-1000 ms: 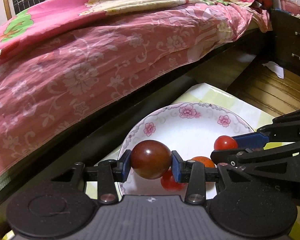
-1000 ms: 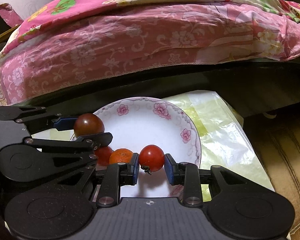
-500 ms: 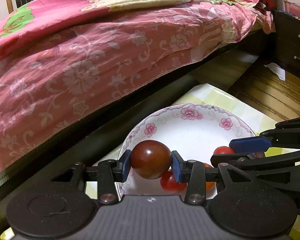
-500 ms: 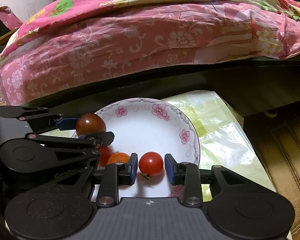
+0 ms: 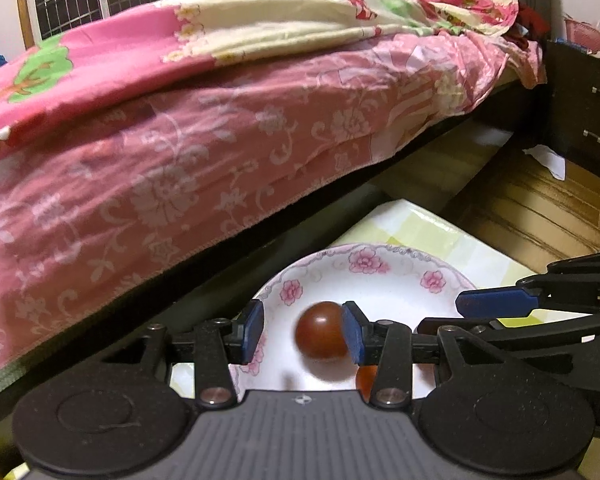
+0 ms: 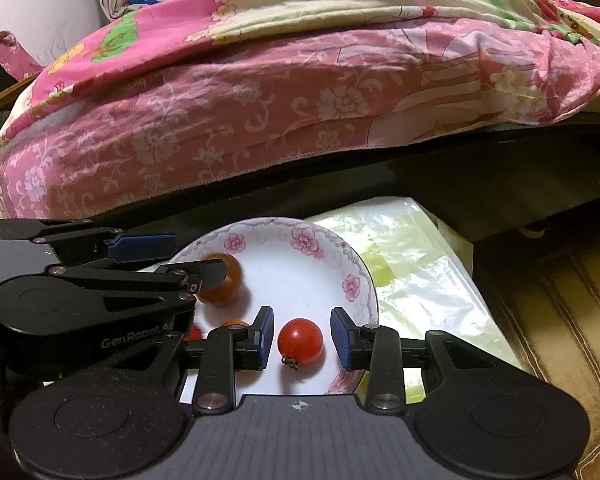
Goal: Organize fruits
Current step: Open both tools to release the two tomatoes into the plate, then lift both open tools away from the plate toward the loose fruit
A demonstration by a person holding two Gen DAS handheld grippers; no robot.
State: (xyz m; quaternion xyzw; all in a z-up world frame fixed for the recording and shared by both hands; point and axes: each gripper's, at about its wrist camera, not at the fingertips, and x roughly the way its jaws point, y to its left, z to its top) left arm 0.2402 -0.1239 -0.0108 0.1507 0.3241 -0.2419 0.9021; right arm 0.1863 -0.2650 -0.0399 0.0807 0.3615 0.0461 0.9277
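The left gripper [image 5: 303, 331] stands with its blue-padded jaws apart over the near left part of a white round ceramic plate with pink flowers on its rim [image 5: 364, 261]. A dark brownish-red round tomato [image 5: 322, 335], blurred, sits between the jaws; it lies against the right pad, clear of the left one, with its shadow on the plate below.

The right gripper [image 6: 302, 338] is parted too, and its jaws have just been opening. A small bright red cherry tomato [image 6: 300, 341] with a dried stem end lies on the plate between the pads, with a gap on each side.

In the right wrist view an orange round tomato [image 6: 234, 324] and another red one [image 6: 194, 333] peep out behind the left finger, near the plate's near left edge.

The plate rests on a pale yellow-green glossy plastic sheet [image 6: 420, 272] covering the desk. Just beyond stands a bed with a pink flowered cover [image 5: 204, 148], and wooden floor [image 6: 560, 300] lies to the right.
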